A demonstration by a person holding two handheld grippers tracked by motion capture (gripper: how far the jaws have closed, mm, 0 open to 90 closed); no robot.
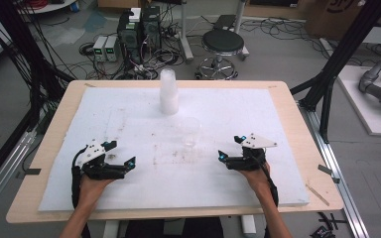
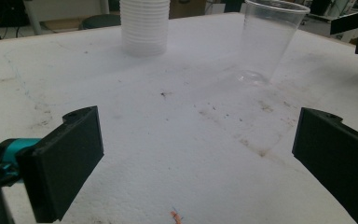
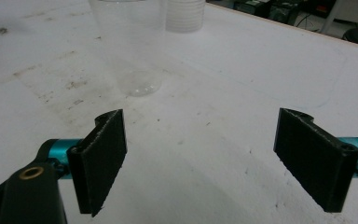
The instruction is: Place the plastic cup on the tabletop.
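Observation:
A single clear plastic cup (image 1: 190,131) stands upright on the white foam board (image 1: 144,188), near its middle. Behind it rises a stack of cloudy plastic cups (image 1: 168,91). My left gripper (image 1: 120,153) rests low at the board's front left, open, nothing between its jaws. My right gripper (image 1: 230,147) sits at the front right, open and empty, a short way from the clear cup. In the left gripper view the clear cup (image 2: 266,43) is ahead on the right and the stack (image 2: 144,25) ahead at the top. The right gripper view shows the clear cup (image 3: 131,46) ahead left.
The foam board lies on a wooden table (image 1: 302,129). Beyond the far edge stand a black stool (image 1: 222,45) and electronics with cables (image 1: 136,37) on the floor. Black frame posts (image 1: 337,64) flank the table's sides.

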